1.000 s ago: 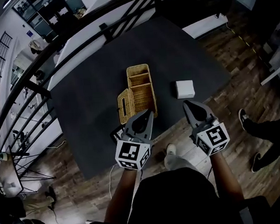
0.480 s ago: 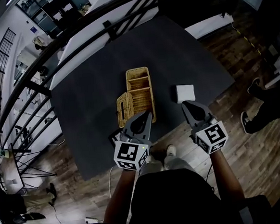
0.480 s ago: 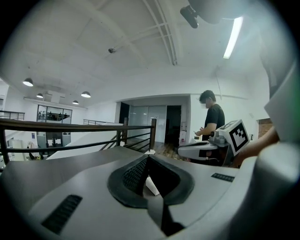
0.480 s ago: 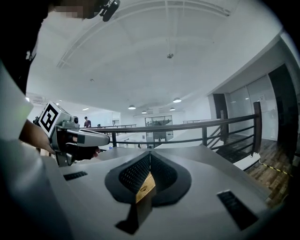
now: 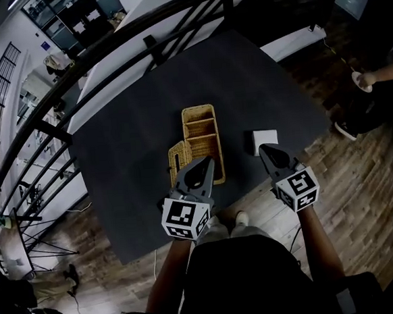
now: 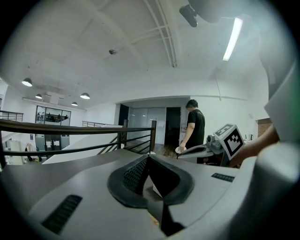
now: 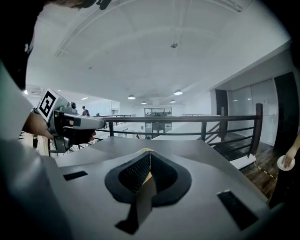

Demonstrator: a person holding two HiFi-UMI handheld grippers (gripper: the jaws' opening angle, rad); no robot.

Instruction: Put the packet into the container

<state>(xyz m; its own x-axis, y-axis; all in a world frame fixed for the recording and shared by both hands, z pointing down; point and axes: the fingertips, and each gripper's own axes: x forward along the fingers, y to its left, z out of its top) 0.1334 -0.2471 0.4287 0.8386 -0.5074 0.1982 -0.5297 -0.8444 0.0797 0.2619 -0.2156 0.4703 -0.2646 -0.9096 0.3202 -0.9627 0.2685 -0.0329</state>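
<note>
**Packet not yet picked up; both hand-held grippers wait with jaws pressed together at the near side of a dark worktop.**

Nearest the viewer, a person holds the left hand-held gripper (image 5: 208, 162) and the right hand-held gripper (image 5: 264, 147), each pressed together with nothing between its jaws. Just past the right tip, a small white packet (image 5: 263, 137) lies flat on the worktop (image 5: 129, 158); whether the tip touches it cannot be told. To the packet's left, and apart from it, stands the open wicker container (image 5: 199, 108), divided into compartments that look empty. A flat wicker piece (image 5: 177, 154), possibly its lid, lies against its left side. By this layout no part of the task looks done: the right jaws would have to spread, grip the packet, carry it left and release it inside. Beyond the worktop runs a dark railing (image 5: 148, 40).
</note>
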